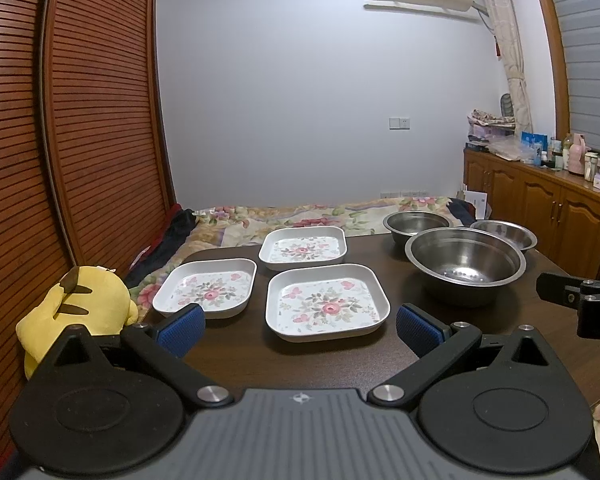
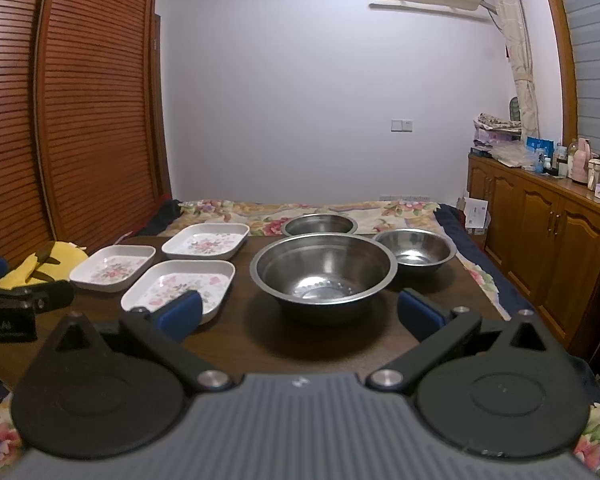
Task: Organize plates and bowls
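- Left tongs (image 1: 300, 326) gape empty over the surface's (image 1: 240, 356) near edge, facing three floral plates (image 1: 327, 304).
- Right tongs (image 2: 300, 312) gape empty before three steel bowls (image 2: 323, 270).

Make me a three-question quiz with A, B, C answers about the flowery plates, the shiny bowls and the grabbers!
1. Where do the metal bowls sit compared with the flowery plates, seen from the grabbers?
A. To the right of them
B. To the left of them
C. Stacked on top of them

2. How many flowery plates are on the table?
A. Two
B. Three
C. Five

3. What are the grabbers doing?
A. Both are open and hold nothing
B. The left one squeezes a plate
C. The right one carries a bowl

Answers:
1. A: the big bowl and two smaller bowls stand right of the plates on the dark table.
2. B: one near plate, one left plate, one far plate.
3. A: the left gripper and right gripper have their blue fingers spread wide around nothing.
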{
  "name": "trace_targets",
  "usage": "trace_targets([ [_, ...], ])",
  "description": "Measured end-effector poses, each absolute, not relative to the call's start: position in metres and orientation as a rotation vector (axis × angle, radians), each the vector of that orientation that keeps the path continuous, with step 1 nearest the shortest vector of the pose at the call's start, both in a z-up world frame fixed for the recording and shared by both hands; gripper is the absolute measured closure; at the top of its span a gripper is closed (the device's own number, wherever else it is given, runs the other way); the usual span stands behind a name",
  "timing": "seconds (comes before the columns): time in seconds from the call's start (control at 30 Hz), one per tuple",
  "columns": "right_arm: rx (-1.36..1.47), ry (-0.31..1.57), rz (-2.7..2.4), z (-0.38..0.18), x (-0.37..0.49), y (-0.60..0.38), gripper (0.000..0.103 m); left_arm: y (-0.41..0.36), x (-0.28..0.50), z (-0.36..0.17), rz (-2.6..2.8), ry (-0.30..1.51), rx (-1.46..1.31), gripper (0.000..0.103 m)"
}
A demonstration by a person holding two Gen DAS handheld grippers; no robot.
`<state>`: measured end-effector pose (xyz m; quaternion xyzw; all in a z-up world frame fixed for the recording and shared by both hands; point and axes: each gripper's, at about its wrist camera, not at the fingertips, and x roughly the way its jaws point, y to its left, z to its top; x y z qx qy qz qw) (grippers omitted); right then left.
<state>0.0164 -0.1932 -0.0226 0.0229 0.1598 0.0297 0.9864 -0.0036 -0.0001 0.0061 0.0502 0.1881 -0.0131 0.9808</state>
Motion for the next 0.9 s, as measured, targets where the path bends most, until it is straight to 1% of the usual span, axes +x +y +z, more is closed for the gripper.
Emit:
trace_targets([
  [0.9, 0.048, 0.319, 0.051, -0.0240, 0.0156, -0.1949, 0.000, 0.0003, -0.0040, 0.0077, -0.027, 0.376, 0.102, 0.000],
])
